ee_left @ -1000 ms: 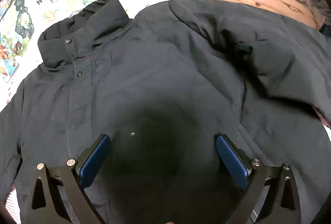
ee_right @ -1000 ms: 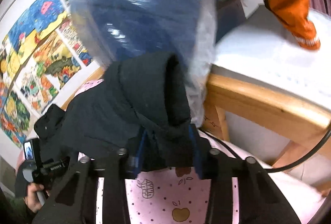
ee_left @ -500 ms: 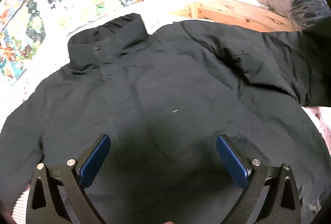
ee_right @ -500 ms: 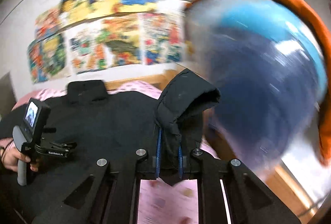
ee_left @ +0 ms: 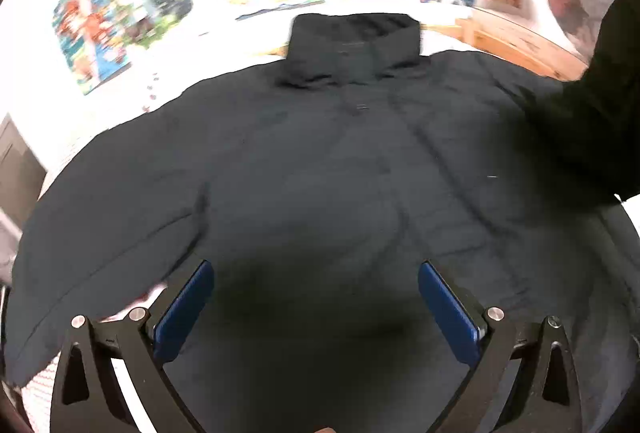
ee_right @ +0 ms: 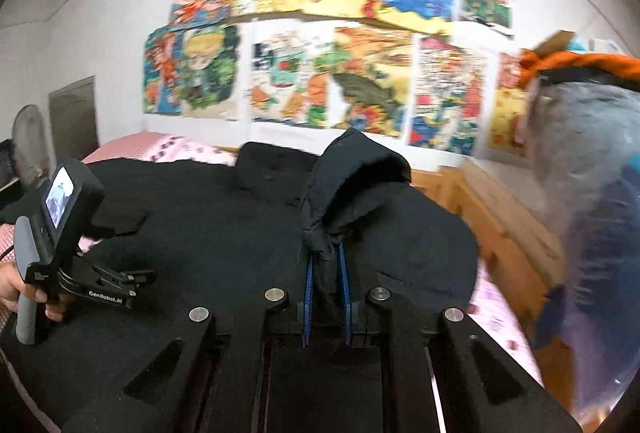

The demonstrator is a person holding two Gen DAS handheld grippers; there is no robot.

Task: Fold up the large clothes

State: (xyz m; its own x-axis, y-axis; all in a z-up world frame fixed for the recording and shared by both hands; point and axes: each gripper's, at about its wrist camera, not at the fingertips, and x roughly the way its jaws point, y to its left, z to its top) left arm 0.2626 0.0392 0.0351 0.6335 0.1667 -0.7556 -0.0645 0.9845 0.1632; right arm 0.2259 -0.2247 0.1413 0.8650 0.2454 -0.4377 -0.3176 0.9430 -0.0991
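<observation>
Right tongs (ee_right: 326, 297) clamped on cuff of dark padded jacket sleeve (ee_right: 352, 189), blue pads pressed close, sleeve held raised above jacket body. Left tongs (ee_left: 316, 309) spread wide, nothing gripped, held over lower front of black puffer jacket (ee_left: 320, 161). Jacket laid flat, front up, collar toward wall, on pink patterned bed (ee_right: 160, 147). Wooden bed frame (ee_right: 500, 209) seen at right. Colourful posters (ee_right: 332, 73) seen on white wall.
</observation>
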